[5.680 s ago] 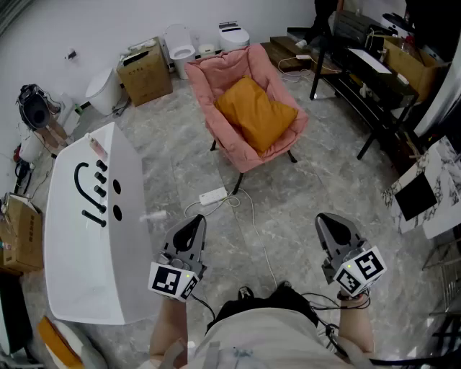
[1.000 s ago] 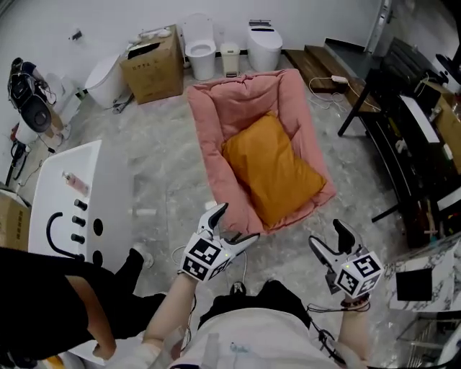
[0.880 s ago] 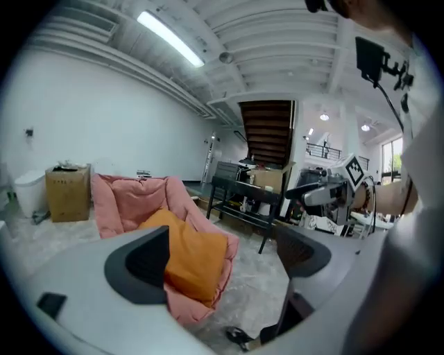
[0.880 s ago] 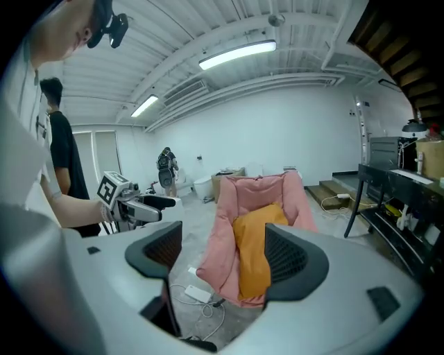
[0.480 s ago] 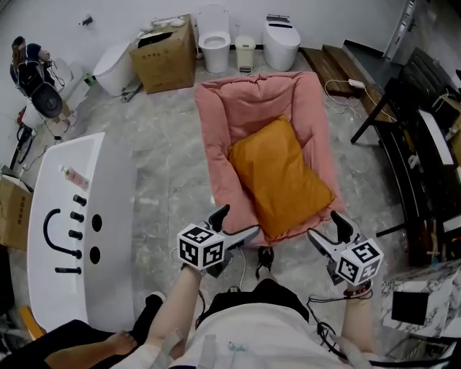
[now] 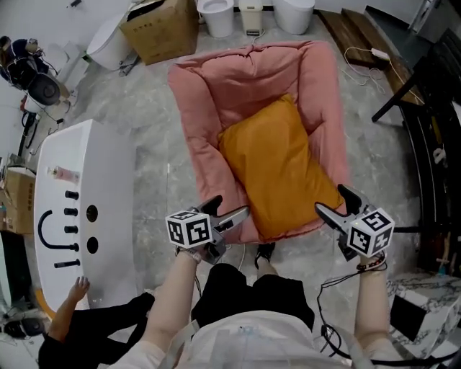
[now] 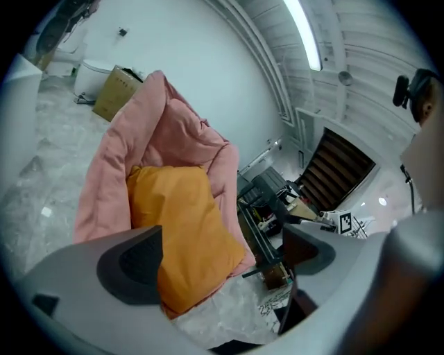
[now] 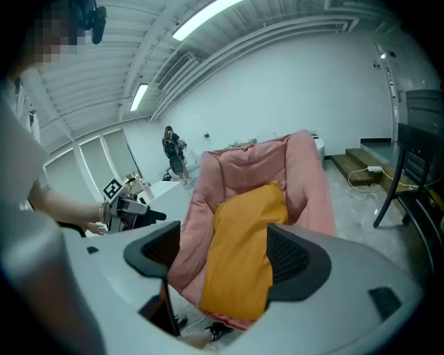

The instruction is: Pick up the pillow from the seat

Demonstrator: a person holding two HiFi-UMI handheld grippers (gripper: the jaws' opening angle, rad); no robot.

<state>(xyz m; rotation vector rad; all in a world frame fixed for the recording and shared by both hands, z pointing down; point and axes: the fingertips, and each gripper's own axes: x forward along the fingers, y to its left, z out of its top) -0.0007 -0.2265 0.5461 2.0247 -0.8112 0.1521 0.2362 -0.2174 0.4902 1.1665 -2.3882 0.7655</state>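
Gaping wide, the left tongs (image 6: 231, 209) have just been opening further and grip nothing. They hover at the front left corner of the pink chair (image 6: 216, 94), tips turned toward the seat. The right tongs (image 6: 334, 201) also stand well apart and empty, held at the chair's front right corner. Each pair sits on a bare forearm, with its marker cube facing up toward the head camera.

In both gripper views the orange pillow (image 6: 277, 169) shows through the gap between the pads, lying beyond them and untouched. It lies on the chair's seat, leaning up toward the back cushion. Its lower edge reaches close to the chair's front rim, between the two tongs.

Just under the chair's front edge a dark shoe (image 6: 263, 254) rests on the marble floor (image 6: 155, 144). Left of the chair stands a white fixture (image 6: 108, 180) with black tap fittings, and another person's hand (image 6: 78, 287) is at its near end. Behind the chair are a cardboard box (image 6: 162, 29) and a white toilet (image 6: 216, 9). Right of the chair stands black framed furniture (image 6: 425, 108), with a white power strip (image 6: 378, 53) near it.
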